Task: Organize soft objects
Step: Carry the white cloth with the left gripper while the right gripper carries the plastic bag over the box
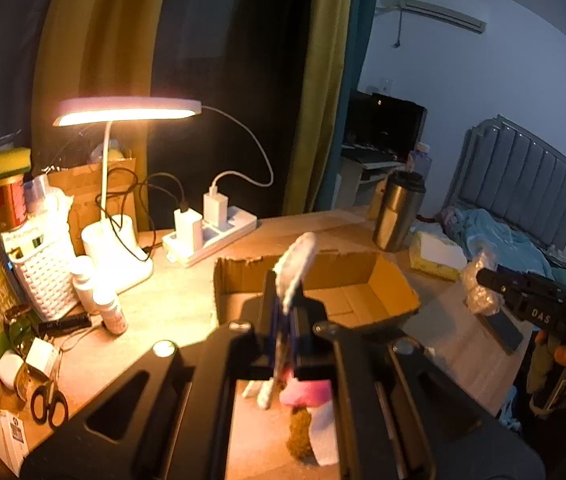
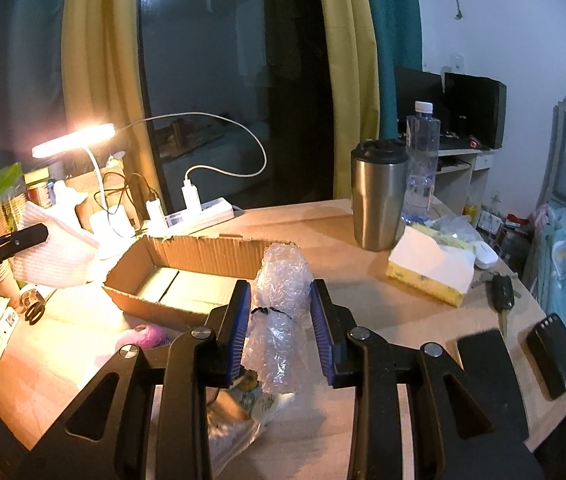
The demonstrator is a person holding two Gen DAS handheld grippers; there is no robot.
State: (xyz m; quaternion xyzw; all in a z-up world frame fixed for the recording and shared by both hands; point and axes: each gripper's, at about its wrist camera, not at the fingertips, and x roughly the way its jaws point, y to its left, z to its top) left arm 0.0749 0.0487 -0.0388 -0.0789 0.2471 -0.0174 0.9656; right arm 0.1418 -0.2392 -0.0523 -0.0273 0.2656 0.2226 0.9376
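Note:
My left gripper [image 1: 286, 296] is shut on a white cloth [image 1: 297, 268], held edge-on just above the near wall of an open cardboard box [image 1: 387, 280]. From the right wrist view the same cloth [image 2: 57, 256] hangs left of the box [image 2: 203, 256] from the left gripper's fingers [image 2: 23, 240]. My right gripper [image 2: 281, 308] holds a roll of bubble wrap [image 2: 283, 280] between its blue pads [image 2: 239, 320], in front of the box. The bubble wrap [image 1: 479, 284] also shows in the left wrist view, in the right gripper [image 1: 495, 280]. A pink soft item [image 1: 307, 394] lies on the table below my left gripper.
A lit desk lamp [image 1: 131, 110], power strip [image 1: 211, 236], white basket [image 1: 47, 272] and scissors [image 1: 49, 404] crowd the left side. A steel tumbler [image 2: 379, 196], water bottle [image 2: 423, 160], yellow sponge [image 2: 431, 276], key [image 2: 503, 300] and black devices [image 2: 555, 356] sit to the right.

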